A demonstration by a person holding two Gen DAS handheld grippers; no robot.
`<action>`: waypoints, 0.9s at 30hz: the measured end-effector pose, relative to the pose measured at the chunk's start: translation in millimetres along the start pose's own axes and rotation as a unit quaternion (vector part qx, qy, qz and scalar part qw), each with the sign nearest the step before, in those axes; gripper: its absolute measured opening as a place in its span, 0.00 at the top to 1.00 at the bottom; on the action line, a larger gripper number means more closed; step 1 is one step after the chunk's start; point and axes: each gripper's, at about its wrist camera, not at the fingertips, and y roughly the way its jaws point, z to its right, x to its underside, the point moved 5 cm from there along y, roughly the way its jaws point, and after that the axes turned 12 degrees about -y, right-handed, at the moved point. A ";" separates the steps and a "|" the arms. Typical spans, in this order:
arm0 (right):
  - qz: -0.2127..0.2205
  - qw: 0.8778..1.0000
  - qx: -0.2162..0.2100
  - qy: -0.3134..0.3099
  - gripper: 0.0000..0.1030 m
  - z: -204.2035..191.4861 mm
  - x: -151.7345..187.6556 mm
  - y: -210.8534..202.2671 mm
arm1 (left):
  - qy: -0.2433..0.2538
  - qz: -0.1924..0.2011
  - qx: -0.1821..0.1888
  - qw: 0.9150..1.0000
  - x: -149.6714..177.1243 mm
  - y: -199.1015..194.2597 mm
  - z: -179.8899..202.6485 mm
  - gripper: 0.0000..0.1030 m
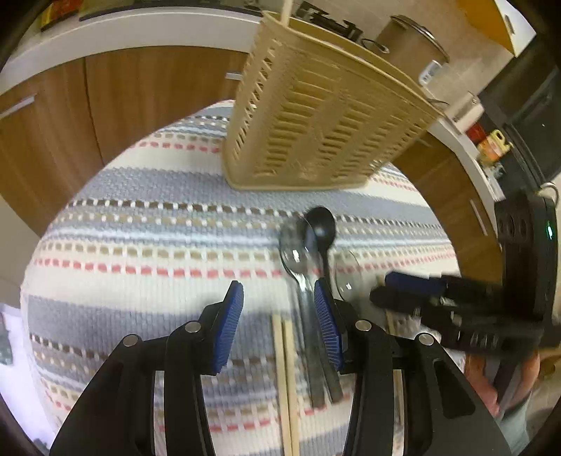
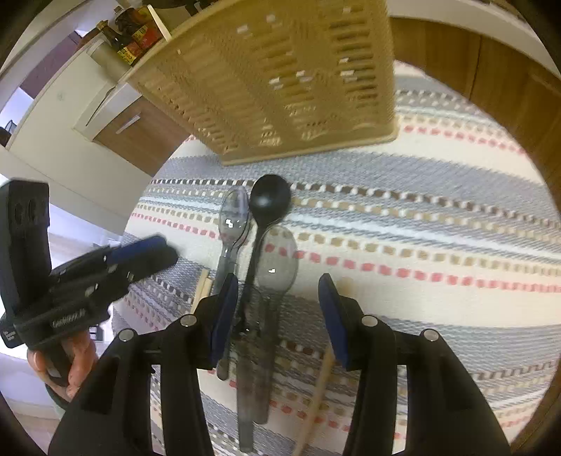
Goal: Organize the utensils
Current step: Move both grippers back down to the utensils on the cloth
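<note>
A beige slotted utensil holder [image 1: 315, 122] [image 2: 280, 87] stands at the far side of a striped woven cloth [image 1: 140, 228] [image 2: 420, 210]. In front of it lie a black spoon [image 1: 320, 224] [image 2: 270, 201] and two clear plastic spoons [image 1: 292, 252] [image 2: 235, 214], close together. Wooden chopsticks [image 1: 285, 368] [image 2: 317, 393] lie beside them. My left gripper [image 1: 278, 286] [image 2: 164, 252] hangs open over the cloth, left of the spoons, its right pad against their handles in the picture. My right gripper [image 2: 278, 280] [image 1: 382, 287] is open above the spoon handles, pads not pressing on them.
Brown wooden cabinet doors [image 1: 105, 105] under a white countertop [image 1: 140, 28] curve behind the cloth. Sauce bottles [image 2: 133, 35] and a lidded canister [image 1: 413, 45] stand on the counter. A hand [image 2: 73, 368] holds the left gripper's handle.
</note>
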 end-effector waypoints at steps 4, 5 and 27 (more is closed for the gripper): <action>0.014 1.000 0.022 -0.004 0.57 -0.3 -5.2 6.0 | -0.012 0.014 0.006 1.000 -11.5 6.2 0.9 0.61; 0.013 1.000 0.028 -0.003 0.57 0.1 -6.2 7.9 | -0.013 0.017 0.003 1.000 -14.0 6.7 1.4 0.61; 0.014 0.988 0.137 -0.069 0.70 -0.6 -5.5 21.9 | 0.033 -0.034 0.012 0.999 19.1 34.2 14.2 0.65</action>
